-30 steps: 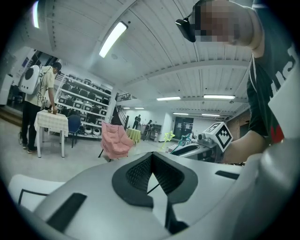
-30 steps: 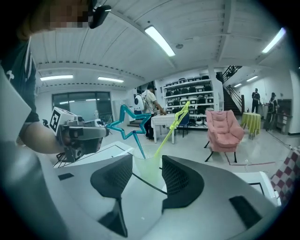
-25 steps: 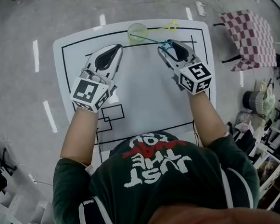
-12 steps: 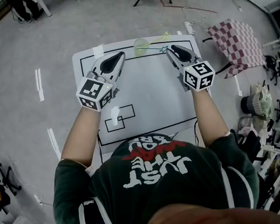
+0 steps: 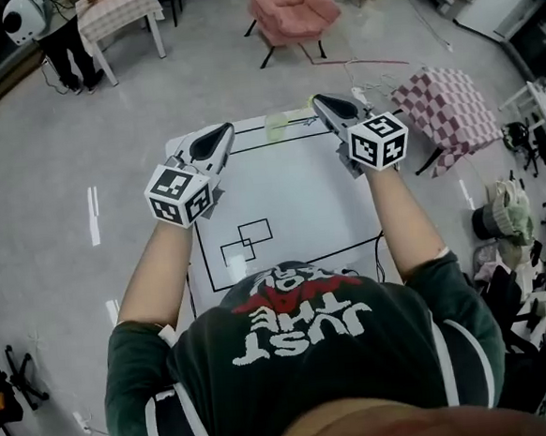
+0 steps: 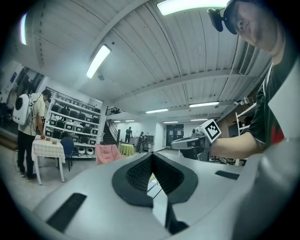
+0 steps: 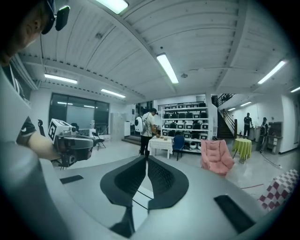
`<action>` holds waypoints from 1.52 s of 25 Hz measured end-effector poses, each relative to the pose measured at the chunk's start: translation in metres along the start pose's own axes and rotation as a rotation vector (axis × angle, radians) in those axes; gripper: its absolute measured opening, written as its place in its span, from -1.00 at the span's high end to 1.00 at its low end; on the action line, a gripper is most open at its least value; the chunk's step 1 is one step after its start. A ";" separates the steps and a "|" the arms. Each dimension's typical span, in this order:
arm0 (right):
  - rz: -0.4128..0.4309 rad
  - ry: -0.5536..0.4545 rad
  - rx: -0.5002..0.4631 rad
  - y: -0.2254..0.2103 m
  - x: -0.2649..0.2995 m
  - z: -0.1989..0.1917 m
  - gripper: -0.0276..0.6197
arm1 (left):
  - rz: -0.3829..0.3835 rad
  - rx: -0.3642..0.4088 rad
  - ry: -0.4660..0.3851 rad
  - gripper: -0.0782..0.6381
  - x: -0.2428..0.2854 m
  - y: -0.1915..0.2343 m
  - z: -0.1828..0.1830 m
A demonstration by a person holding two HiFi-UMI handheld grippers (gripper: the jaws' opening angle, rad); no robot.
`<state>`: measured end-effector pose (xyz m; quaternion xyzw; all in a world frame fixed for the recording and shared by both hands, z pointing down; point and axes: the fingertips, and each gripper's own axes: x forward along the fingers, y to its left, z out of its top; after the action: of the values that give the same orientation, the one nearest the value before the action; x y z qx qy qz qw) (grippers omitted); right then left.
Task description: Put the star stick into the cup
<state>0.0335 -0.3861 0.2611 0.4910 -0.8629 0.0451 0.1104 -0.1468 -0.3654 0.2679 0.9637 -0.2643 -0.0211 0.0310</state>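
From my end, the white table (image 5: 294, 187) is the anchor. At its near edge are the wearer's dark green shirt (image 5: 302, 351) and two bare forearms reaching out over it. Two overlapping black squares (image 5: 247, 242) are drawn on the near-left part of the table.

Above the table's left half is the left gripper (image 5: 226, 129), held roughly level. Its own view shows the jaws pressed together at the tips with nothing between them. Only a sliver of the table shows through the slit lower down. Above the table's right half is the right gripper (image 5: 321, 101), tipped slightly downward. Its jaws have just been closing and now meet, also on nothing.

The cup (image 5: 277, 125) — pale green and see-through — stands on the table's far edge, between the two sets of tips and touched by neither. I can't pick out the star stick at this size, so I can't tell whether it is in the cup.

Beyond the table's far edge is a pink armchair (image 5: 292, 11). Off the table's right side is a red-and-white checked cloth (image 5: 448, 114) — it covers a smaller stand. Far beyond the table's left corner, a person (image 5: 61, 41) stands beside a small clothed table (image 5: 123, 10).
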 end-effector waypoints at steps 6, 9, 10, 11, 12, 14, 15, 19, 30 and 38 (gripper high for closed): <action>0.075 -0.063 -0.032 0.014 -0.050 0.030 0.80 | 0.024 0.046 -0.009 0.79 -0.012 -0.050 0.030; 0.118 -0.082 -0.038 0.015 -0.084 0.034 0.81 | 0.046 0.060 -0.014 0.79 -0.012 -0.084 0.041; 0.131 -0.087 -0.039 0.014 -0.096 0.034 0.81 | 0.053 0.061 -0.017 0.79 -0.011 -0.096 0.045; 0.142 -0.091 -0.040 0.013 -0.108 0.034 0.81 | 0.060 0.062 -0.020 0.79 -0.010 -0.110 0.048; 0.153 -0.095 -0.040 0.012 -0.121 0.033 0.81 | 0.068 0.062 -0.023 0.79 -0.009 -0.123 0.050; 0.176 -0.102 -0.040 0.010 -0.147 0.030 0.81 | 0.088 0.060 -0.030 0.79 -0.009 -0.150 0.052; 0.188 -0.104 -0.041 0.009 -0.159 0.028 0.81 | 0.098 0.059 -0.034 0.79 -0.009 -0.164 0.053; 0.241 -0.112 -0.059 0.006 -0.207 0.021 0.81 | 0.136 0.050 -0.044 0.79 -0.004 -0.215 0.052; 0.333 -0.124 -0.027 0.020 -0.289 -0.014 0.81 | 0.170 0.026 -0.016 0.79 -0.005 -0.309 0.022; 0.337 -0.098 0.021 0.056 -0.291 -0.051 0.81 | 0.146 -0.015 0.008 0.79 -0.037 -0.308 -0.018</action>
<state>0.1361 -0.1040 0.2439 0.3419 -0.9369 0.0480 0.0541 -0.0206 -0.0811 0.2648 0.9417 -0.3336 -0.0170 0.0407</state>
